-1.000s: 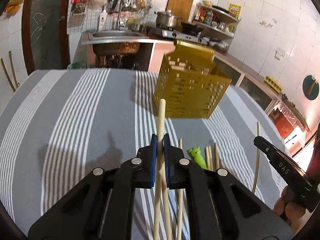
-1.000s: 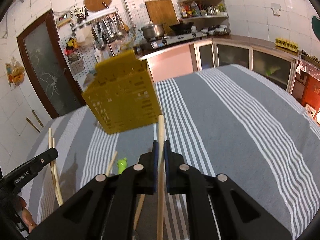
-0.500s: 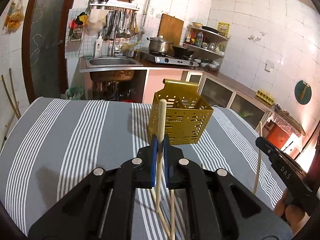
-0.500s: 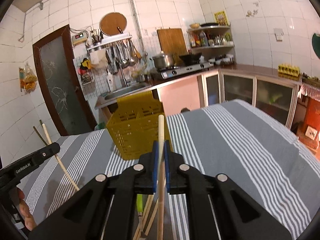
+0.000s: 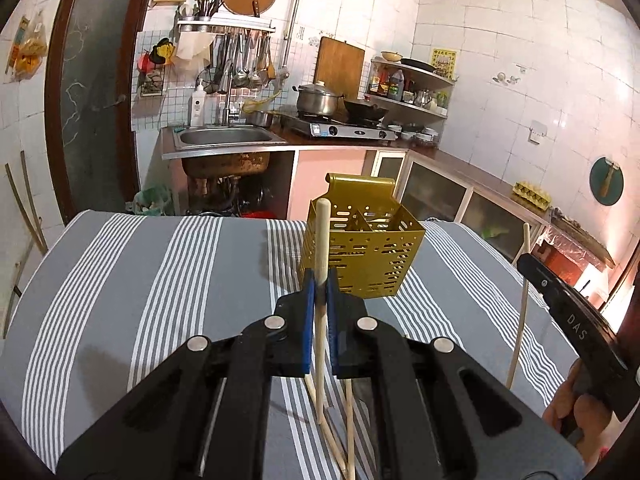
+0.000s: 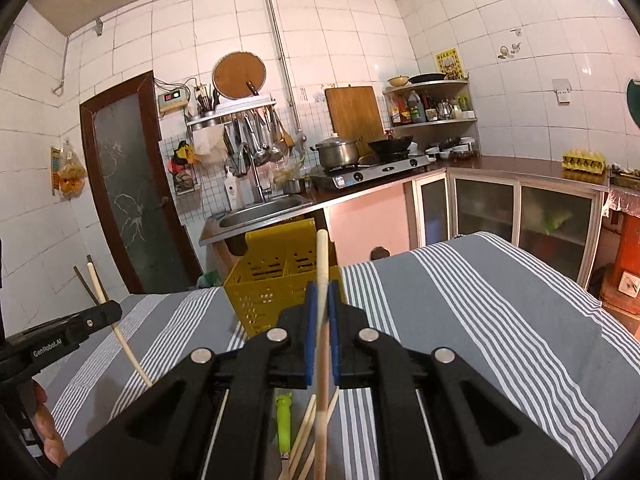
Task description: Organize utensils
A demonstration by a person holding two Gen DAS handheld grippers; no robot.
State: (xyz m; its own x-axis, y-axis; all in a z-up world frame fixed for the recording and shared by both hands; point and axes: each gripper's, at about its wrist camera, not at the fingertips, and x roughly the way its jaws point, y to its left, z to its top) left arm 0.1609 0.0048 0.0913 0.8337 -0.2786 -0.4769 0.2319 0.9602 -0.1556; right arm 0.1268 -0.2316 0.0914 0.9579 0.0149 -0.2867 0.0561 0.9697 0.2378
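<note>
My left gripper (image 5: 319,280) is shut on a pale wooden chopstick (image 5: 321,240) that stands nearly upright, lifted above the table. My right gripper (image 6: 322,292) is shut on another chopstick (image 6: 322,264), also upright. A yellow perforated utensil basket (image 5: 372,248) with compartments stands ahead on the striped cloth; it also shows in the right wrist view (image 6: 276,276). Several loose chopsticks (image 5: 344,432) lie on the cloth below my left gripper. A green-handled utensil (image 6: 284,420) lies beside more chopsticks (image 6: 306,436) under my right gripper.
The table has a grey and white striped cloth (image 5: 160,280). The right gripper (image 5: 568,320) shows at the right edge of the left wrist view, the left gripper (image 6: 60,340) at the left edge of the right wrist view. A sink counter (image 5: 224,140) and stove stand behind.
Both grippers have risen and tilted up with their chopsticks. The basket now sits lower and further away in both views, and more of the kitchen wall shows.
</note>
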